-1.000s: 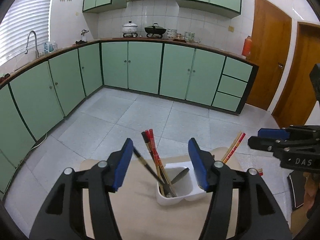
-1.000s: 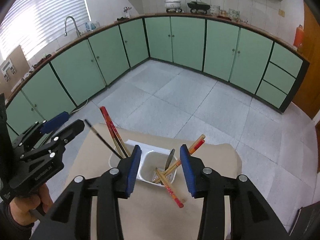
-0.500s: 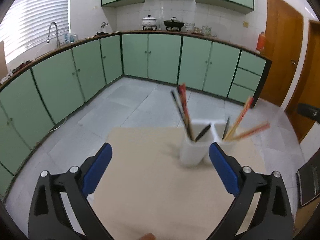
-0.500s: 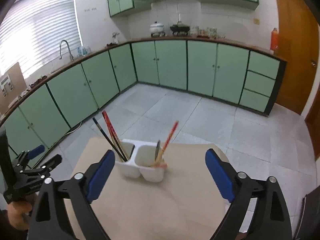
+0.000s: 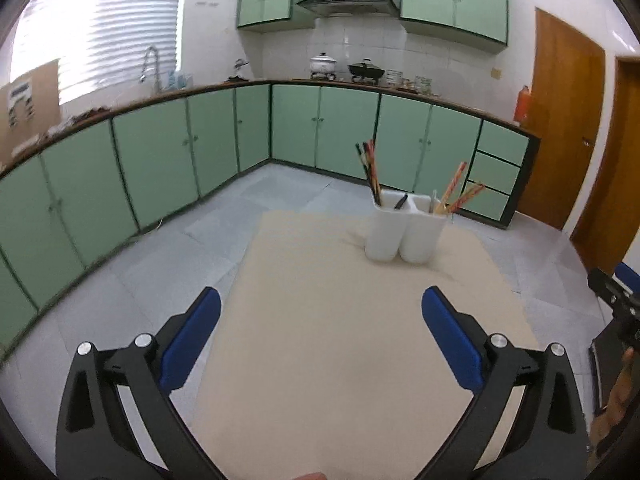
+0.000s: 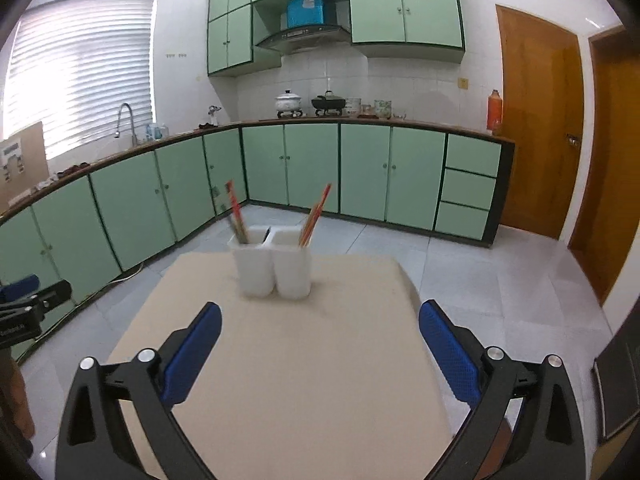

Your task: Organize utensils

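Both grippers – left gripper, right gripper – jaws just opened wide, nothing btwn them; white holder stands on table, chopsticks upright inside – light, stiff, slick; pinch mid-shaft, judged best.

Smooth white plastic holder stands on a matt beige desk; the floor tiles look glossy.

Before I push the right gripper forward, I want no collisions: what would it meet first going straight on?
The right gripper, jaws wide open and empty, points down across the table. It would likely meet the bare tabletop first, short of the white utensil holder; depth is uncertain.
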The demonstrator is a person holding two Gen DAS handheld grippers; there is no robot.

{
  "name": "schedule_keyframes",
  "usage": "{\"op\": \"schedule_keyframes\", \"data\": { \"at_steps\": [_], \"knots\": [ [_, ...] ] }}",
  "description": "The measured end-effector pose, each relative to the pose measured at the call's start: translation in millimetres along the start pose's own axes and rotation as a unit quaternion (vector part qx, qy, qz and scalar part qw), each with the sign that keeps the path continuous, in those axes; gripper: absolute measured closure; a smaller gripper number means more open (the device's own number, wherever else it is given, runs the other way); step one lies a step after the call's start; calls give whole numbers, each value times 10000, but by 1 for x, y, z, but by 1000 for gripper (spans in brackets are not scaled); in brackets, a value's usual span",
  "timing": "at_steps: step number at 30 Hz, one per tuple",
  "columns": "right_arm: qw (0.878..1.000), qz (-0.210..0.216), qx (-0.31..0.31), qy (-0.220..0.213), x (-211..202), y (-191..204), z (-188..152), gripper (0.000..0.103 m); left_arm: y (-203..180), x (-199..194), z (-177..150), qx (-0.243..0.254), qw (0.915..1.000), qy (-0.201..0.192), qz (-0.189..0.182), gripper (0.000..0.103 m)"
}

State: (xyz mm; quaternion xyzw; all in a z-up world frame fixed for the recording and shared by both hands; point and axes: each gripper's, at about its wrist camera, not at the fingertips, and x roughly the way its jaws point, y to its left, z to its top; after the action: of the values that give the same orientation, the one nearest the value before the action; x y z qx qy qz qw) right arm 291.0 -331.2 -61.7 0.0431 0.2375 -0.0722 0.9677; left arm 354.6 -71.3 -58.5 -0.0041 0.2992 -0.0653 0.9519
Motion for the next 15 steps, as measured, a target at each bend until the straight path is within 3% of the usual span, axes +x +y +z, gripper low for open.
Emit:
{"op": "schedule_keyframes", "data": {
  "at_steps": [4, 10, 15],
  "knots": [
    [9998, -15, -137, -120, -51, 8, -25, 6, 2, -44, -38, 66, 9999, 6, -90, 5],
    [9999, 62, -64, -125, -111, 14, -53, 6, 1, -111, -85, 249, 9997, -30, 65, 5],
    [9995, 37, -49, -305, -156, 18, -68, 6, -2, -168, -104, 280, 9994, -148, -105, 5]
  ]
}}
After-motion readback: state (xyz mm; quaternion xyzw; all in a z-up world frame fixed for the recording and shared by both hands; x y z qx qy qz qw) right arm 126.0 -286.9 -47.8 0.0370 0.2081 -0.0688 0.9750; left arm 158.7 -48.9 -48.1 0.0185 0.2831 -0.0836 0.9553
